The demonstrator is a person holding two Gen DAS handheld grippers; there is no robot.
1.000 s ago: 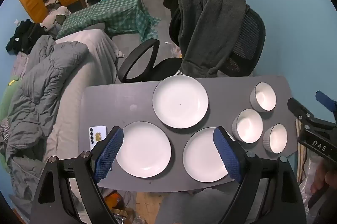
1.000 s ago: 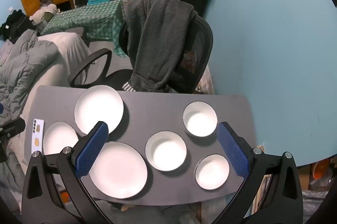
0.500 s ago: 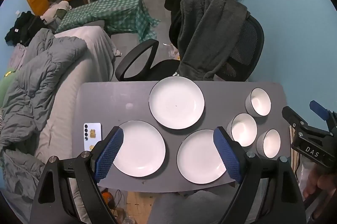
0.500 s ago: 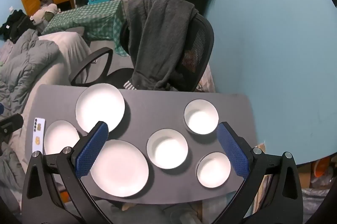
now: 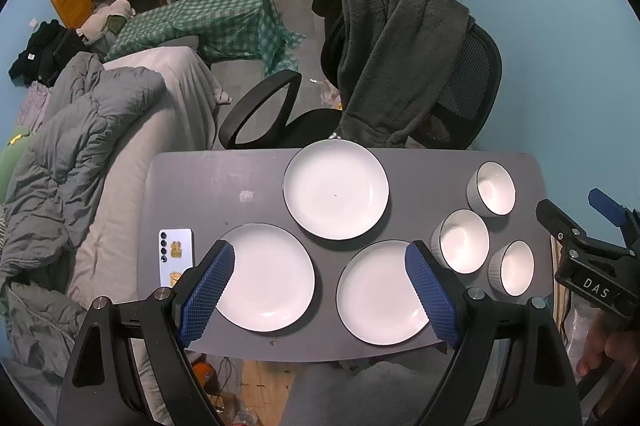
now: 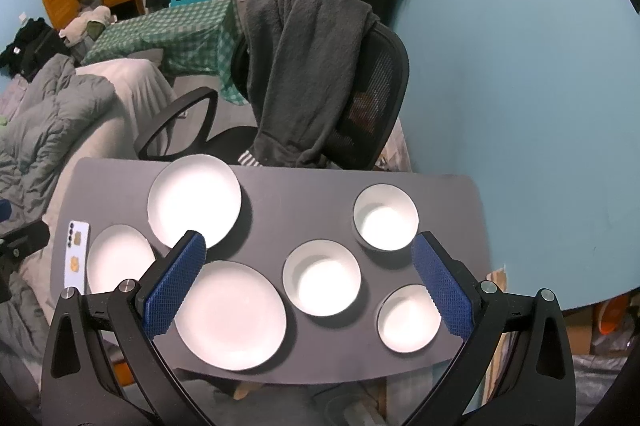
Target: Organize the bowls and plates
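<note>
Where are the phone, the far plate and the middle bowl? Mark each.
phone (image 5: 175, 257): left wrist view, middle of its back.
far plate (image 5: 335, 189): left wrist view, its centre.
middle bowl (image 6: 322, 278): right wrist view, its inside bottom.

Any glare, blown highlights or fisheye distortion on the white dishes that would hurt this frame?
Right wrist view: the white round bowls and white round plates are overexposed, their insides washed out. Left wrist view: exposure is milder, and a plate keeps its dark rim and a small speck. Both views: fisheye bends the grey table's edges and darkens the corners; the dishes stay sharp.
</note>
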